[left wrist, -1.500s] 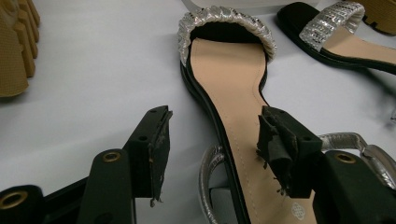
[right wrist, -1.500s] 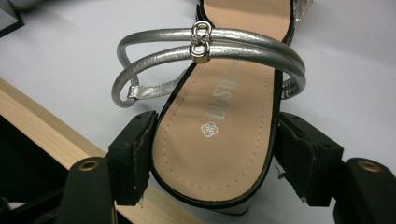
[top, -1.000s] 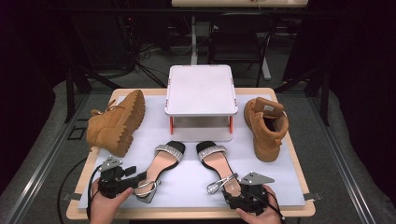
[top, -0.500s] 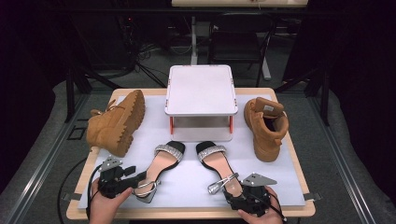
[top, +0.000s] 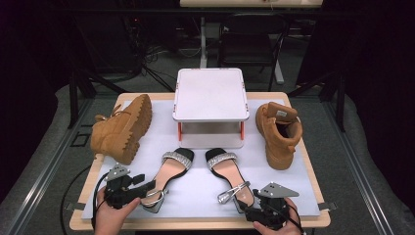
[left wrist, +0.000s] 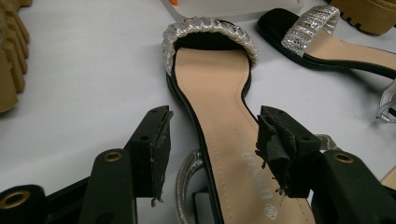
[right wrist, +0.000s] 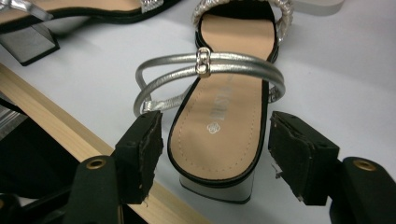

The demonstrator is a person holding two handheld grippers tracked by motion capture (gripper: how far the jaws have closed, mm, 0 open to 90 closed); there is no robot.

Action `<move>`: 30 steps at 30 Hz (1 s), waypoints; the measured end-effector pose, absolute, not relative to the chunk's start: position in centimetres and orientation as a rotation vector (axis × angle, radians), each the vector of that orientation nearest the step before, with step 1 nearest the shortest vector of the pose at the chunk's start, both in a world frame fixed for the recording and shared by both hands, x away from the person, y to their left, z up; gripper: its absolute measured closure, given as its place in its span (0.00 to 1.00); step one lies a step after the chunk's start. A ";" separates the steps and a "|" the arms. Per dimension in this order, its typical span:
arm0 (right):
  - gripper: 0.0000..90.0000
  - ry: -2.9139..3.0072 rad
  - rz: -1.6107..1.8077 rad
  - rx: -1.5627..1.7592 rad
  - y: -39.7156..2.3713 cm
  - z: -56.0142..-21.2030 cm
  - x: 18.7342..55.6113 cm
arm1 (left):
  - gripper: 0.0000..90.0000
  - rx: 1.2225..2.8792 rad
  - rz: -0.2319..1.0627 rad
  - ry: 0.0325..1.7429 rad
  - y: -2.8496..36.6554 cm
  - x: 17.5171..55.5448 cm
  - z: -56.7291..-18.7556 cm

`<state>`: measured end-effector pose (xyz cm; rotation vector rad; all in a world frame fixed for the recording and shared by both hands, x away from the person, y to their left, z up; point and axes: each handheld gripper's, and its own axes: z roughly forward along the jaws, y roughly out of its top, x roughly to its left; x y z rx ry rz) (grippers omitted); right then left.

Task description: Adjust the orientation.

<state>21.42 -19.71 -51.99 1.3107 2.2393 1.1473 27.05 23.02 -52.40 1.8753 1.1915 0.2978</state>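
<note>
2 sandals lie side by side at the table's (top: 313,196) near edge. Left gripper (left wrist: 212,149) spread wide around the left sandal (left wrist: 219,112) — pads not touching it. Right gripper (right wrist: 215,158) has just been closing, its jaws flanking the right sandal's (right wrist: 224,126) heel — gaps on both sides.

We hold the left claw (top: 147,187) at 7 o'clock, jaws standing apart and pointing toward 3 o'clock, the left hand (top: 111,215) under it. The right claw (top: 243,201) sits at 5 o'clock, pointing toward 11 o'clock; its jaws have just been closing, pads not yet pressing.
</note>
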 end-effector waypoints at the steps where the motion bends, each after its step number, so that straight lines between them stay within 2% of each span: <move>1: 0.41 2.239 1.147 1.311 -19.7 -52.0 21.4 | 0.49 1.875 0.298 1.191 23.0 27.0 -52.4; 3: 0.46 2.210 1.151 1.289 -19.9 -51.7 21.3 | 0.50 1.884 0.317 1.183 22.9 27.0 -52.4; 9: 0.48 2.147 1.179 1.324 -20.7 -51.7 21.3 | 0.49 1.891 0.394 1.202 22.9 26.7 -52.1; 16: 0.48 2.079 1.219 1.341 -21.7 -51.4 21.5 | 0.49 1.888 0.343 1.173 22.6 26.7 -51.7; 17: 0.48 2.072 1.225 1.339 -21.8 -51.3 21.6 | 0.51 1.896 0.339 1.152 22.3 26.7 -51.7; 30: 0.48 2.101 1.136 1.290 -20.9 -50.4 22.8 | 0.57 1.903 0.355 1.134 21.7 27.5 -50.9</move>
